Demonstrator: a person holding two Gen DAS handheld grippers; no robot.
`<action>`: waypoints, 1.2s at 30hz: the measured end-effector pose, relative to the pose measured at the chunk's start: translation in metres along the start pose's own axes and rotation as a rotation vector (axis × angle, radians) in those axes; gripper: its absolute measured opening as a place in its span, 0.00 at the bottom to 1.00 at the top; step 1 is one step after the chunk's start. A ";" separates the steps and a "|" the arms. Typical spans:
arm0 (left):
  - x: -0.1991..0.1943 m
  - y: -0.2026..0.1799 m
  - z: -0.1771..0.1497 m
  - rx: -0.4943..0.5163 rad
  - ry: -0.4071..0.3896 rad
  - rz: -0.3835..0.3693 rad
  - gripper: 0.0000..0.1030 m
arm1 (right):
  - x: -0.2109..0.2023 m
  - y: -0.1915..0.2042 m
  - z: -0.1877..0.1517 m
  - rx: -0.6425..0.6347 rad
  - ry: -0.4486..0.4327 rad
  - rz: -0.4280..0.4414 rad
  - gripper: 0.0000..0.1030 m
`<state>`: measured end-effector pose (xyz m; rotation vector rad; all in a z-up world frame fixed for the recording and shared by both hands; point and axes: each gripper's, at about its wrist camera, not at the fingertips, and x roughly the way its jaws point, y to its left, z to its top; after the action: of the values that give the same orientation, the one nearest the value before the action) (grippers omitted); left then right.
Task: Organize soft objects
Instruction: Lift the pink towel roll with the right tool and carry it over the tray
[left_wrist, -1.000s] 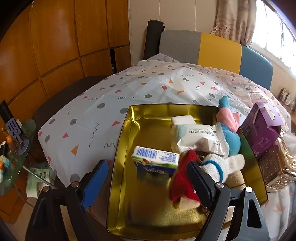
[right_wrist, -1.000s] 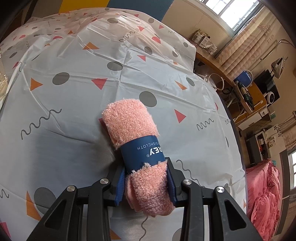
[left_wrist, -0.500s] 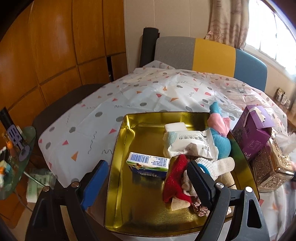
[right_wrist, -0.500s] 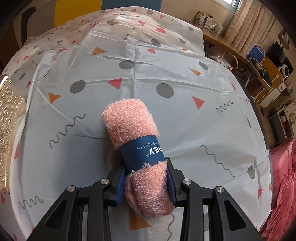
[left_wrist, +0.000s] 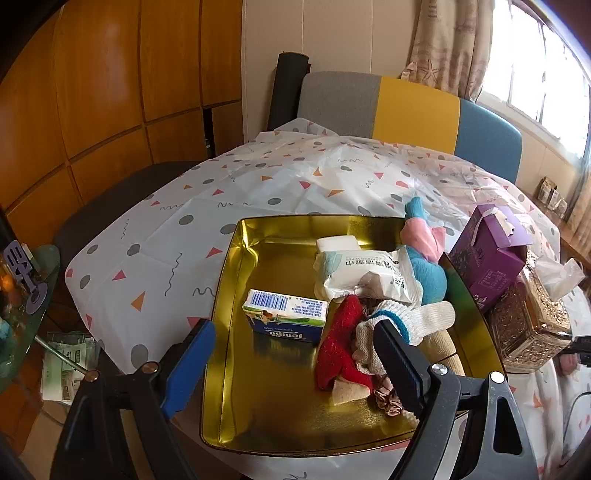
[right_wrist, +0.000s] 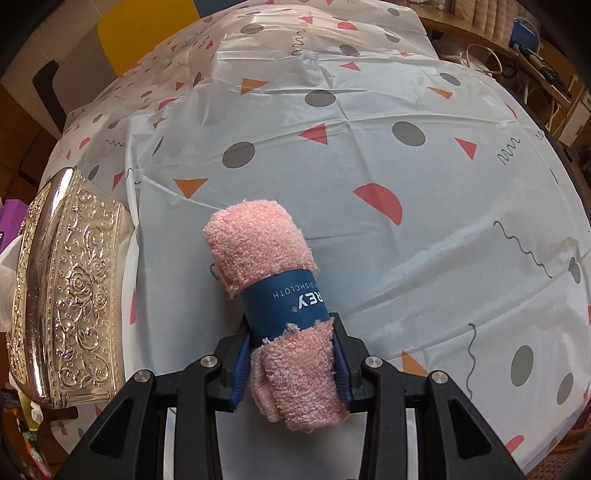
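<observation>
My right gripper (right_wrist: 291, 354) is shut on a rolled pink dishcloth (right_wrist: 258, 247) with a blue paper band, held above the patterned tablecloth. My left gripper (left_wrist: 291, 350) is open and empty, hovering over the near end of a gold tray (left_wrist: 236, 273). The tray holds a tissue pack (left_wrist: 286, 314), a wet-wipes pack (left_wrist: 365, 269), a white block (left_wrist: 338, 243), a red sock (left_wrist: 336, 350), a white glove (left_wrist: 413, 317), a blue and pink plush (left_wrist: 424, 240) and a pink scrunchie (left_wrist: 388, 398).
An embossed gold tissue box (right_wrist: 70, 291) stands left of the dishcloth; it also shows in the left wrist view (left_wrist: 528, 325) beside a purple carton (left_wrist: 487, 258), right of the tray. A chair (left_wrist: 406, 110) stands behind the table. A glass side table (left_wrist: 22, 306) is at left.
My right gripper has carried the dishcloth leftward; the gold tissue box has come into its view. My left gripper has drawn back a little from the tray.
</observation>
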<state>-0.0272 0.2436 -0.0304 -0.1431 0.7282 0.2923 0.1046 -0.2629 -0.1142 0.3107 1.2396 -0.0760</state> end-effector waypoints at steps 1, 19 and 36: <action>-0.001 0.000 0.000 0.002 -0.004 0.001 0.85 | -0.001 -0.002 -0.002 0.012 -0.007 0.003 0.36; 0.002 0.020 0.000 -0.057 0.016 0.036 0.85 | -0.087 0.012 0.023 0.013 -0.240 0.092 0.35; 0.002 0.022 0.000 -0.046 0.008 0.060 0.85 | -0.203 0.172 -0.013 -0.473 -0.541 0.194 0.35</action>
<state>-0.0325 0.2649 -0.0323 -0.1661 0.7343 0.3660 0.0650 -0.1175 0.1051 -0.0101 0.6562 0.2832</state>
